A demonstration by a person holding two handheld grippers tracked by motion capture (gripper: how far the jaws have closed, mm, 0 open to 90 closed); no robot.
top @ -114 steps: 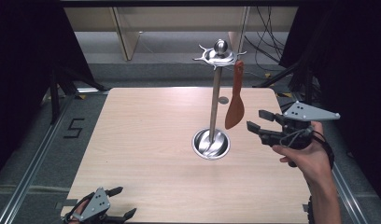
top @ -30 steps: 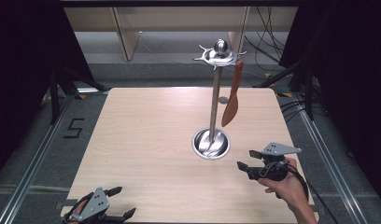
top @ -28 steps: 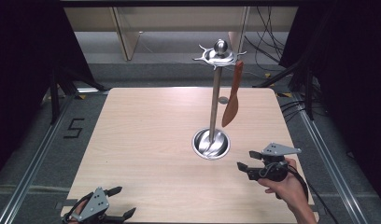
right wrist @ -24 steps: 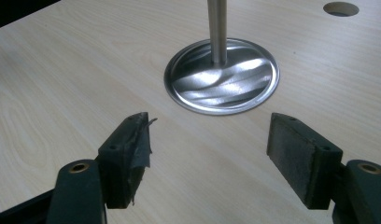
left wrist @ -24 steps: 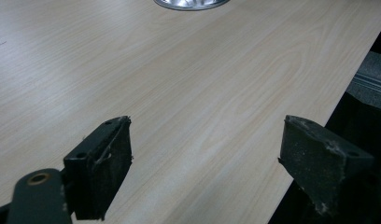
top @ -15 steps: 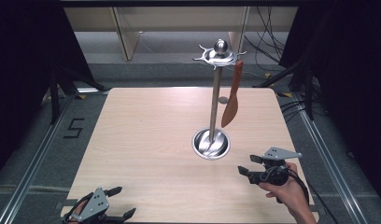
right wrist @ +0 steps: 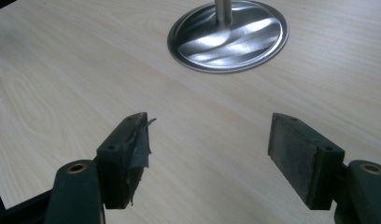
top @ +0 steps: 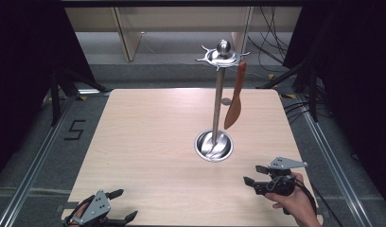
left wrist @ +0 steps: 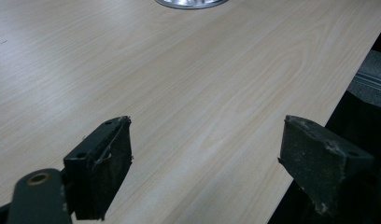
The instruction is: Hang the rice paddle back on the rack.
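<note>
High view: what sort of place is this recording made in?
Probably a lab recording station rather than a kitchen: one pale wooden table ringed by black curtains, loose cables on the floor behind, a "5" marked on the floor, and a lone metal utensil stand holding a wooden spatula.

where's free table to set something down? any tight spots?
Bare wood across the table's whole left half, from the far edge down to the left hand-held gripper. Also the near strip between both grippers. Tight only on the right: stand base, hanging spatula, right hand-held gripper.
</note>
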